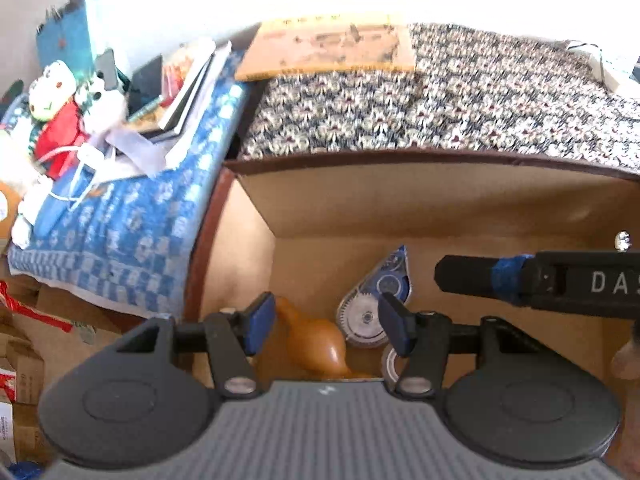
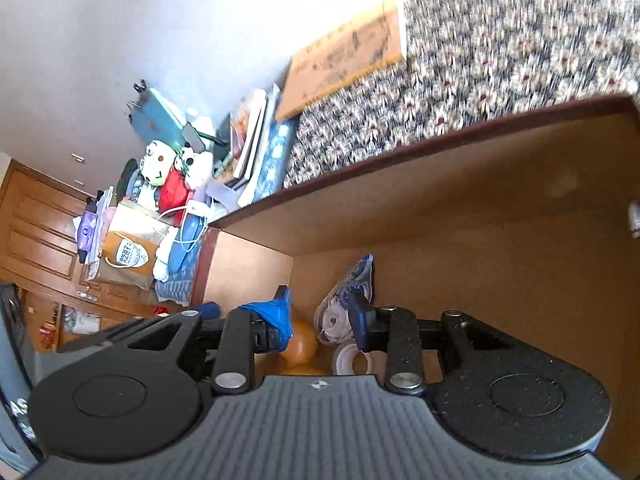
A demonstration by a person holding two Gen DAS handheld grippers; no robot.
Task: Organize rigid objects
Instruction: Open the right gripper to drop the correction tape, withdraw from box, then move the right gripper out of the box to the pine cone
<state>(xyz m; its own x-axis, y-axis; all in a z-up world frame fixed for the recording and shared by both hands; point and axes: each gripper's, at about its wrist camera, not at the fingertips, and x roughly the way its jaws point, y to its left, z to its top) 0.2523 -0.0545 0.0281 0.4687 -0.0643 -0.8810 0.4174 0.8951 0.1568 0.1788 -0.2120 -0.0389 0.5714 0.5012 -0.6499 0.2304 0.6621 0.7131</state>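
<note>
An open cardboard box holds an orange gourd-shaped piece, a clear and blue correction tape dispenser and a small tape roll. My left gripper hangs over them, open, with nothing between its blue pads. One black finger of the right gripper reaches in from the right. In the right wrist view my right gripper is open above the gourd, the dispenser and the roll. It grips nothing.
The box stands on a flower-patterned cloth with a flat yellowish book at its far edge. To the left, a blue checkered cloth carries plush toys and stacked books. A hand shows at the right edge.
</note>
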